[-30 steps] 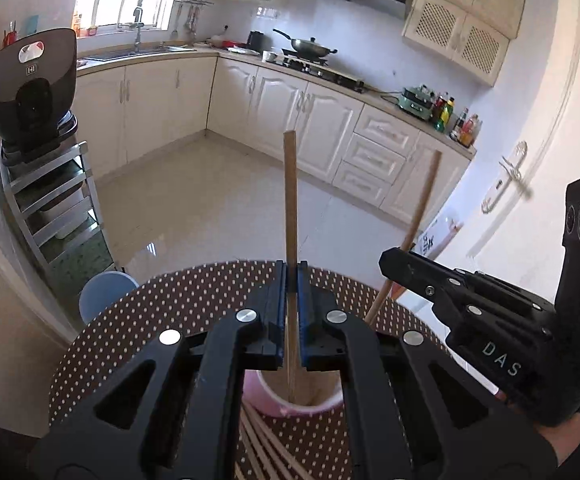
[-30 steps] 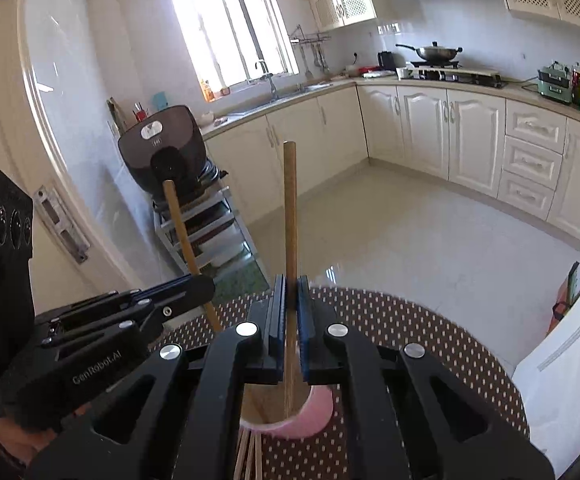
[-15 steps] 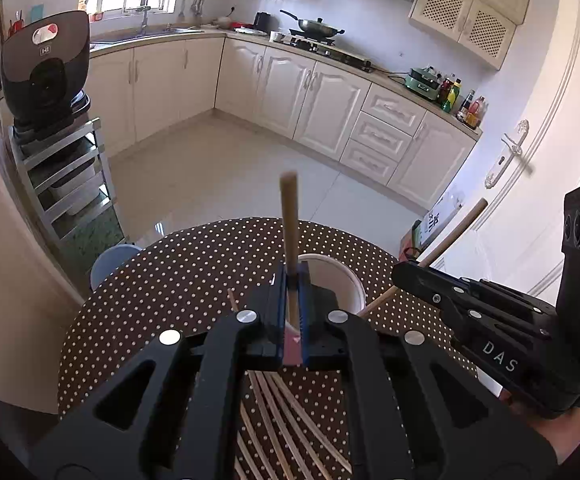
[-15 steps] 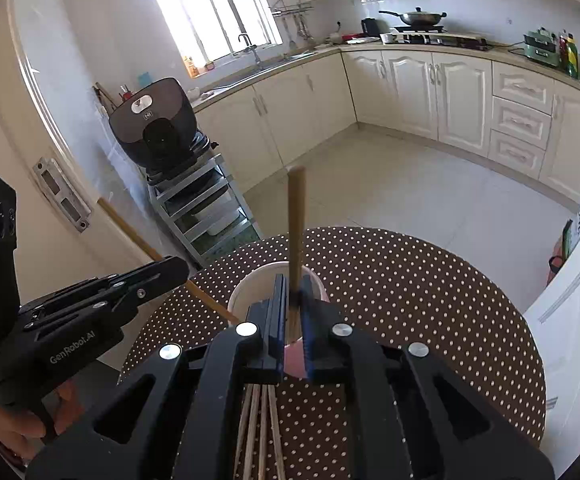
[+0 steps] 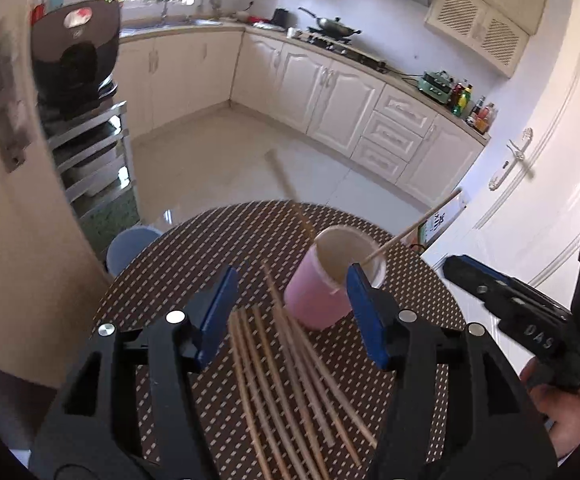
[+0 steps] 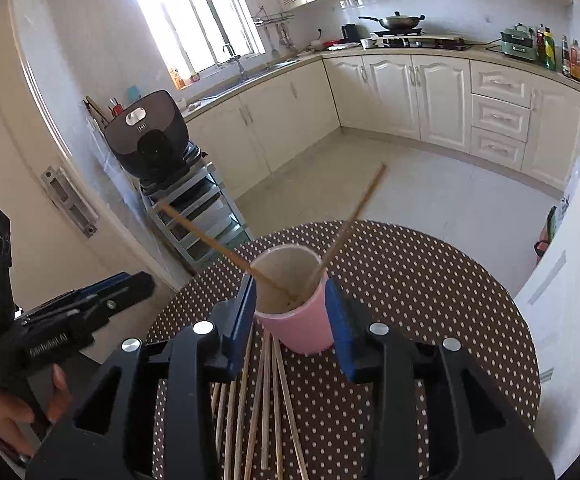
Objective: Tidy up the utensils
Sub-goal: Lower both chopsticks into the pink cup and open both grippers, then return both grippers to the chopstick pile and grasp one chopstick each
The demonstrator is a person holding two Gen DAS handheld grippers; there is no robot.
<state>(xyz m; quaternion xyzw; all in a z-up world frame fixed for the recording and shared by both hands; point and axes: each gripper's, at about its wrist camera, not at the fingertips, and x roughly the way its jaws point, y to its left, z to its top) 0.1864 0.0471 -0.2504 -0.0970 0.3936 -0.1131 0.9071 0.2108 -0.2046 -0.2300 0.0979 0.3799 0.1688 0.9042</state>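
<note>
Both tongs have just been opening and now stand spread with nothing pinched: left tongs [image 5: 290,312] wide, with the loose chopsticks [image 5: 286,384] on the desk showing between the blades and the pink cup [image 5: 322,292] by the right blade; right tongs [image 6: 290,316] spread less, blades flanking the cup [image 6: 296,312] as seen from the wrist, and I can't tell if they touch its wall. Nearest to us: the pile of loose sticks fanned on the dotted desk [image 6: 430,288], tips running up to the cup base. Next out: the cup upright near the desk centre with two sticks in it, one leaning left [image 6: 210,240], one leaning right [image 6: 354,216], both resting on the rim. In the left view one of them is motion-blurred, probably not settled yet. Step in hand looks like release done, next pick due. To do it well: back both tongs clear of the cup before dropping down, since the leaning sticks make it easy to tip. Take one stick per tong from the outer edge of the fan, pinch near the middle, lift it clear of its neighbours, swing it upright and lower it tip-first inside the rim, away from the two leaners. Beyond the desk: floor, rack, cabinets, not relevant.
</note>
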